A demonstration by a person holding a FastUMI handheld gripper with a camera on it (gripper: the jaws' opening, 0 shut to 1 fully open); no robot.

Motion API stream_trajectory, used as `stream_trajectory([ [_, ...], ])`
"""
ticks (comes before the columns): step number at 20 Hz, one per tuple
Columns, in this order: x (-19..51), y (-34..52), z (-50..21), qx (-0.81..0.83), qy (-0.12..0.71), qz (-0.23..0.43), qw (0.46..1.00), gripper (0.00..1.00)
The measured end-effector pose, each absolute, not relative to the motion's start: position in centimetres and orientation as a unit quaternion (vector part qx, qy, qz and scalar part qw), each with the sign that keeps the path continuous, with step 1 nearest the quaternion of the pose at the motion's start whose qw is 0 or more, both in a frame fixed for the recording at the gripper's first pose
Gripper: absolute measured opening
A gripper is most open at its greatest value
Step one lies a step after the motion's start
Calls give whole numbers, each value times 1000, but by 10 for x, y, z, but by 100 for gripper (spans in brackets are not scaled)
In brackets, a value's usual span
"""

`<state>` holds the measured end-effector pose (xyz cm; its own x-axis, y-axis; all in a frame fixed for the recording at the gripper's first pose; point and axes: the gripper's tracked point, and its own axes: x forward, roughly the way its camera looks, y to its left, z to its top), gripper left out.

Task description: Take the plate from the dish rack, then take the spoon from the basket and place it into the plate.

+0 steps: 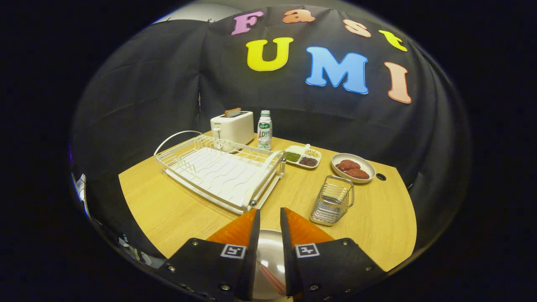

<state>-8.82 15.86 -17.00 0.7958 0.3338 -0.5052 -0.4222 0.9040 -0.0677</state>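
My gripper (269, 218) hovers low over the near edge of the wooden table (176, 209), its fingers a narrow gap apart with nothing pinched between the tips. Through that gap I see a shiny metal plate (268, 251) lying below and behind the fingers. A red-and-white streak (272, 277) shows on it; whether that is the spoon or a reflection I cannot tell. The white wire dish rack (218, 172) stands beyond the fingers to the left, with no dishes in it. The small wire basket (333, 204) stands just ahead to the right; what it holds is unclear.
At the back stand a white toaster (233, 127) and a bottle (264, 130). A divided dish of beans (303, 156) and a bowl of red patties (353, 167) sit right of them. A cable hole (381, 177) marks the table's far right.
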Motion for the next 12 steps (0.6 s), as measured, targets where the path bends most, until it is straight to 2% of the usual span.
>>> stream_trajectory([
  [2,-83,141,-142,-71,222,179,956,57],
  [12,-64,28,14,-21,55,19,998,57],
])
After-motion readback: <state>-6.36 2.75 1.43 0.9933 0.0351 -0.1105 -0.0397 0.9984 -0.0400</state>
